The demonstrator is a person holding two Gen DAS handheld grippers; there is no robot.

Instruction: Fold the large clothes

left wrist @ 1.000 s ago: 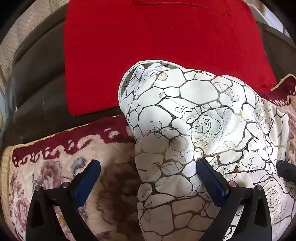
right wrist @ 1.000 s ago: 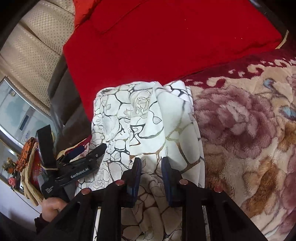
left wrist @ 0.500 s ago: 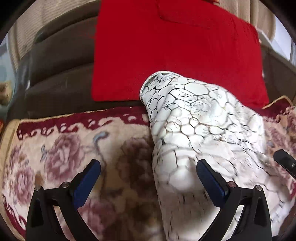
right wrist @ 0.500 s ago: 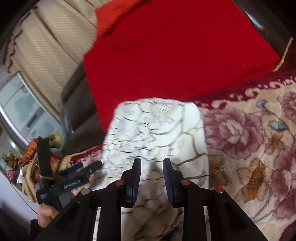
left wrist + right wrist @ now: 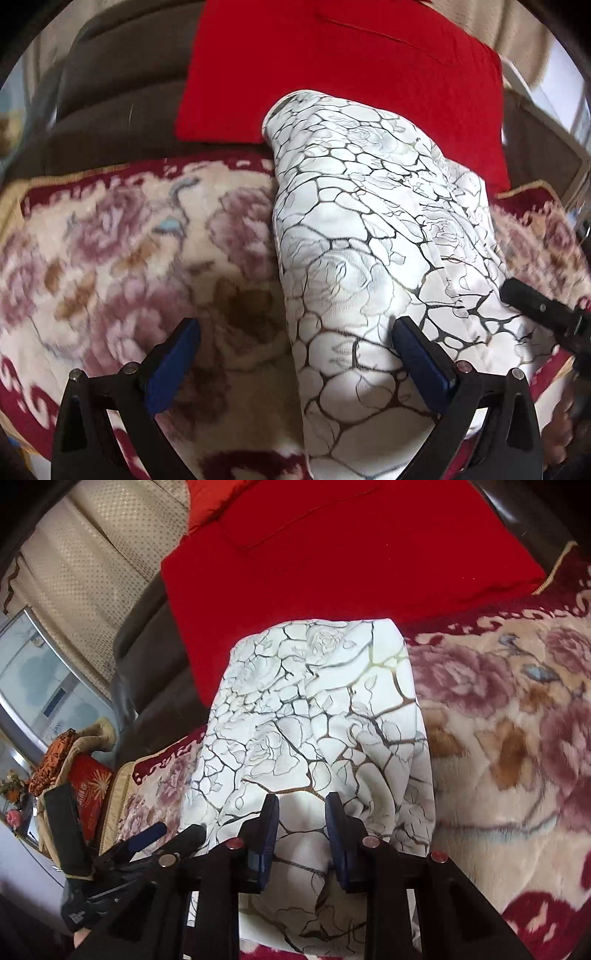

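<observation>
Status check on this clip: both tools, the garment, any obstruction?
Left tool open, straddling the white patterned garment's left edge. Right tool partly closed, cloth between fingers, grip uncertain. Garment lies folded on floral blanket. Red cushion behind, nothing blocking.

dark sofa (image 5: 110,92), floral blanket (image 5: 129,258), beige curtain (image 5: 85,572)

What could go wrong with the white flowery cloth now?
The right gripper pinches only a small bunch of the white cloth, so the cloth might slip out. The left gripper is open, with one finger on the cloth and one over the flowery blanket, so closing could grab the blanket too. The cloth's far end lies against the red cushion and could drag it.
</observation>
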